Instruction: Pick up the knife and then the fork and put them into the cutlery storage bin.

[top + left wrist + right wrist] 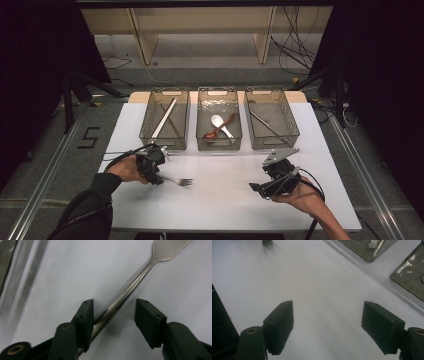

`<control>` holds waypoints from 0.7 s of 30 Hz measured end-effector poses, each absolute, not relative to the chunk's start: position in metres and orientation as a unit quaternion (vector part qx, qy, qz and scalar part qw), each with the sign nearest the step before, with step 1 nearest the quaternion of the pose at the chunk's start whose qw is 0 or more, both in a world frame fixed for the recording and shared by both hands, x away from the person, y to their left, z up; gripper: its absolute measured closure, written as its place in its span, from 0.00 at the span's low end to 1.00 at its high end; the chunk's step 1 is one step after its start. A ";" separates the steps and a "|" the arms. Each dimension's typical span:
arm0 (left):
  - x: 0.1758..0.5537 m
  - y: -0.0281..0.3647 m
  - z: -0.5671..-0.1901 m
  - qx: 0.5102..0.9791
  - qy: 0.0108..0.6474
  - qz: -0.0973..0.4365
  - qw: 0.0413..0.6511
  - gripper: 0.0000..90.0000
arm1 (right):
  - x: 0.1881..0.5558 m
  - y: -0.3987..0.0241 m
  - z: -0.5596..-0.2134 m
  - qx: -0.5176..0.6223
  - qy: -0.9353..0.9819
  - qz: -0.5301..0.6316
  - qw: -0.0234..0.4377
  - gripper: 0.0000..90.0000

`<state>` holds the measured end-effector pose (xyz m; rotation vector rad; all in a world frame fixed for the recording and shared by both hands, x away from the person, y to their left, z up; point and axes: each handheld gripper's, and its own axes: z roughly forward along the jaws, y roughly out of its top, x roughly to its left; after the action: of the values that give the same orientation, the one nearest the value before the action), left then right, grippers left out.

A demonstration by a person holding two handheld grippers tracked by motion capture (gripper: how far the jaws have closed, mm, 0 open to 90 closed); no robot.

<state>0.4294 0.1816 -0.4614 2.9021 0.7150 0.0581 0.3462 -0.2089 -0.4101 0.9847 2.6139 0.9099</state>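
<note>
**Fork handle between the left tongs, not yet pinched**

White and bare across its lower half, the table (220, 200) in the high view carries three clear plastic bins in a row along its upper part. Left bin (164, 119) holds long chopsticks, middle bin (218, 119) a white spoon and a brown one, right bin (271, 119) a slim metal utensil, so the sorting seems to go by kind. At lower left of the frame the left tongs (161, 178) point toward the middle, over the handle end of a silver metal fork (183, 181) lying flat on the table, tines to the right. At lower right the right tongs (256, 188) hover apart from everything.

Left gripper view: the fork (130, 287) runs from bottom centre to upper right. Its handle touches the inner face of the left pad (86, 320); the right pad (147, 320) stands clear, so the jaws are partly closed and the fork is not yet clamped. Straddling the thin handle looks like the way to lift it.

Right gripper view: the jaws of the right tongs (327, 327) stand wide and released over bare table; fork tines (267, 242) peek in at the top left.
</note>
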 end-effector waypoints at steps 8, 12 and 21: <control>0.422 0.175 -0.460 0.973 0.222 0.017 0.062 0.79 | 0.345 -0.209 -0.409 0.333 0.886 0.306 0.104 0.30; 0.419 0.174 -0.460 0.978 0.200 0.019 0.060 0.88 | 0.346 -0.209 -0.410 0.333 0.886 0.305 0.103 0.30; 0.415 0.177 -0.460 0.980 0.183 0.030 0.074 0.91 | 0.346 -0.208 -0.410 0.333 0.887 0.302 0.102 0.31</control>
<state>0.4152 0.1767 -0.4597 2.9410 0.5485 0.0895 0.3460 -0.2083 -0.4101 0.9837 2.6197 0.8922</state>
